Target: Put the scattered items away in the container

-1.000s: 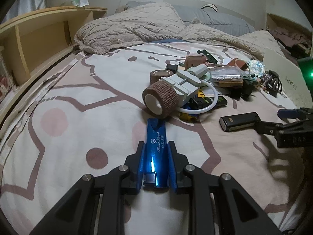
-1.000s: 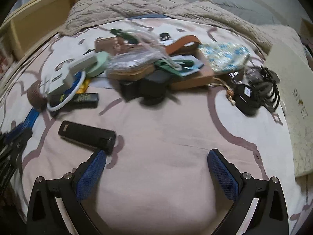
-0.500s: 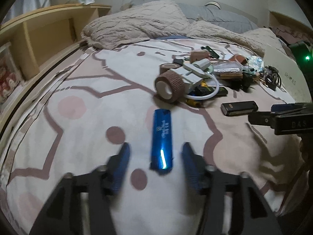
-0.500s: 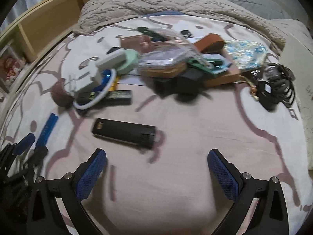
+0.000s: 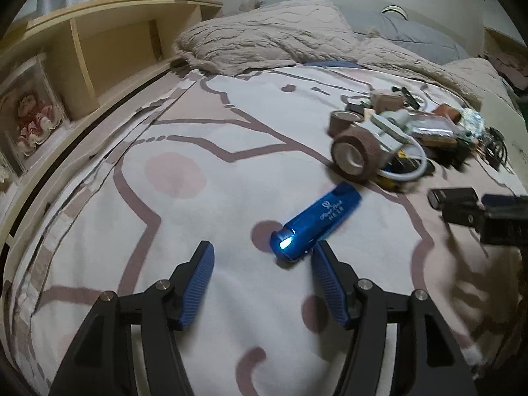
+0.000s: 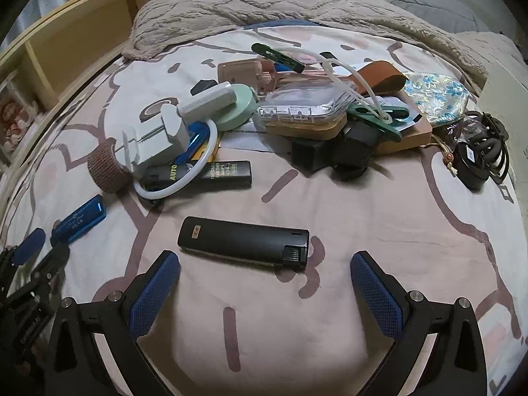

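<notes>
The blue case (image 5: 316, 221) lies free on the bed sheet (image 5: 198, 231), its lit end just beside the inner face of your left hand-held gripper (image 5: 262, 275)'s right finger at about 1 o'clock from the fingertips; whether it touches that finger you cannot tell. Your left jaws are opening, and the case sits ahead of the gap, not pressed by either pad. It lies slantwise, its far end toward 2 o'clock.

In the right wrist view, the black lighter-shaped block (image 6: 244, 247) lies flat on the sheet at 12 o'clock from your right hand-held gripper (image 6: 264, 283), just ahead of the fingertips. Those jaws stand wide apart and hold nothing.

Further out at 12 o'clock is the heap: a brown bandage roll (image 6: 107, 171), a grey clamp tool (image 6: 155, 138), a white ring (image 6: 184, 168), a black bar with yellow print (image 6: 204, 173), a clear plastic case (image 6: 303, 105), a green clip (image 6: 373, 118), and a tan leather strap (image 6: 379, 76). A floral pouch (image 6: 435, 99) sits at 1 o'clock and a coiled black cable (image 6: 481, 155) at 2 o'clock. Beyond lies a beige blanket (image 6: 264, 3); a wooden shelf (image 5: 99, 49) runs along at 10 o'clock in the left wrist view.
</notes>
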Available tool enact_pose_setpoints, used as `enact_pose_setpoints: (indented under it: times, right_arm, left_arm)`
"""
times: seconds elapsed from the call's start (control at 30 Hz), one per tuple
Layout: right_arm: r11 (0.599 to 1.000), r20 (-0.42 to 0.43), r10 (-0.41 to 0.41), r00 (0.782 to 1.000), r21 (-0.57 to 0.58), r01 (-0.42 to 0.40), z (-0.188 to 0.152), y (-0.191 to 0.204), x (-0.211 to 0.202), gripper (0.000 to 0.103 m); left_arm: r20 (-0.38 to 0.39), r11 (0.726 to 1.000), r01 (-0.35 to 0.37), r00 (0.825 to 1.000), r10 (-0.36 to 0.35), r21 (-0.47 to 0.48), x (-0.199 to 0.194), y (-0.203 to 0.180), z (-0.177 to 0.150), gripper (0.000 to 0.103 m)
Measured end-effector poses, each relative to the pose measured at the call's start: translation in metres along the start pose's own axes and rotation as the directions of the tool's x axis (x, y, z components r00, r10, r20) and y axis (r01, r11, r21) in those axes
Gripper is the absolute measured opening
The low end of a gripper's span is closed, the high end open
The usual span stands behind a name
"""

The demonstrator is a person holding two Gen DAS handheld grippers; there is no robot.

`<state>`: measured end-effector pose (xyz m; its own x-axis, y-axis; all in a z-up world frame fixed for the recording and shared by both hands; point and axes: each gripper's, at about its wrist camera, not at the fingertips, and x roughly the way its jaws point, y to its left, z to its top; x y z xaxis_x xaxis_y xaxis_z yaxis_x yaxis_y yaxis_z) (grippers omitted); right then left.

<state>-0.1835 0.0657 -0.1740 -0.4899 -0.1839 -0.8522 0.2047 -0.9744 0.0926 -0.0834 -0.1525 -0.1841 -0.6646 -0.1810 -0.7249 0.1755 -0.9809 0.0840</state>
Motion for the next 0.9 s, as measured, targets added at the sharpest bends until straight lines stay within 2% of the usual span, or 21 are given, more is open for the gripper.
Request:
enact_pose_setpoints:
  times: [0.13,0.27,0.37,0.43,0.5,0.57,0.67,0.73,0.9]
  right_arm:
    - [0.999,0.021,-0.027,0.999,0.02,0.027,0.002,0.002,0.004,0.103]
    - [0.997,0.052,-0.076,0.996,0.007,0.076,0.001,0.008,0.008,0.103]
    - [0.997,0.067,-0.074,0.995,0.008,0.073,-0.003,0.005,0.005,0.103]
    - [0.998,0.075,-0.064,0.995,0.01,0.063,-0.007,-0.001,0.002,0.103]
    - [0.999,0.082,-0.052,0.995,0.012,0.051,-0.01,-0.006,-0.001,0.103]
    - [0.999,0.086,-0.048,0.995,0.012,0.047,-0.013,-0.009,-0.003,0.103]
    - [0.999,0.084,-0.052,0.995,0.012,0.051,-0.016,-0.014,-0.007,0.103]
    - [0.999,0.073,-0.053,0.996,0.014,0.052,-0.017,-0.018,-0.009,0.103]
    - [0.993,0.036,-0.109,0.993,-0.03,0.11,-0.018,-0.029,-0.015,0.103]
  left_arm:
    - [-0.024,0.999,-0.03,0.999,0.029,-0.028,0.011,0.007,0.01,0.072]
    - [-0.036,0.997,-0.057,0.998,0.055,-0.058,0.016,0.012,0.016,0.075]
    - [-0.044,0.996,-0.063,0.997,0.06,-0.062,0.015,0.012,0.015,0.077]
    - [-0.059,0.996,-0.045,0.997,0.04,-0.081,0.013,0.014,0.015,0.082]
    - [-0.077,0.994,0.0,0.997,-0.009,-0.112,0.01,0.016,0.016,0.086]
    - [-0.087,0.989,0.045,0.995,-0.057,-0.138,0.008,0.015,0.018,0.088]
    - [-0.094,0.986,0.068,0.992,-0.082,-0.151,0.009,0.009,0.024,0.089]
    - [-0.098,0.988,0.074,0.991,-0.088,-0.138,0.011,0.001,0.028,0.089]
    - [-0.09,0.998,0.066,0.994,-0.068,-0.022,0.015,-0.029,0.035,0.089]
